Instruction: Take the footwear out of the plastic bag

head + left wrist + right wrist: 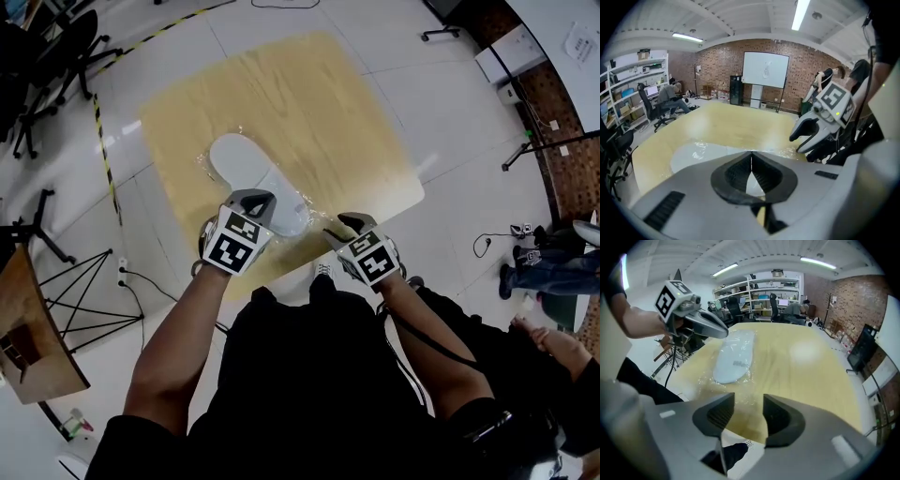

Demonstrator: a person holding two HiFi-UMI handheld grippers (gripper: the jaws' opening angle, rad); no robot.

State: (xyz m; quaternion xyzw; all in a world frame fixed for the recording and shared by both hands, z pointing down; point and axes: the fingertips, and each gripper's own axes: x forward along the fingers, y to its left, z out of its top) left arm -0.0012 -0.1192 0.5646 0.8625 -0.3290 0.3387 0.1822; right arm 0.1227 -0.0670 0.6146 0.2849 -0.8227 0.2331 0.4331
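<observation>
1. Lying flat on the pale wooden counter [323, 103], the white footwear [246, 165] is inside the clear plastic bag [302, 199]; the crinkled film spreads round the sole and reaches toward the counter's near edge.
2. Left hand-held gripper [251, 199] is over the near end of the footwear, pointing down at a slant; its jaws are pressed together, tip to tip; whether a fold of film is caught between them cannot be told.
3. Right hand-held gripper [351, 222] is just beside the bag's near right corner, at the counter's edge; its jaws stand wide apart with nothing between them (only bare wood and crinkled film show beyond the tips).
4. Both are near each other, not touching; a person [793, 310] sits far across the room.
</observation>
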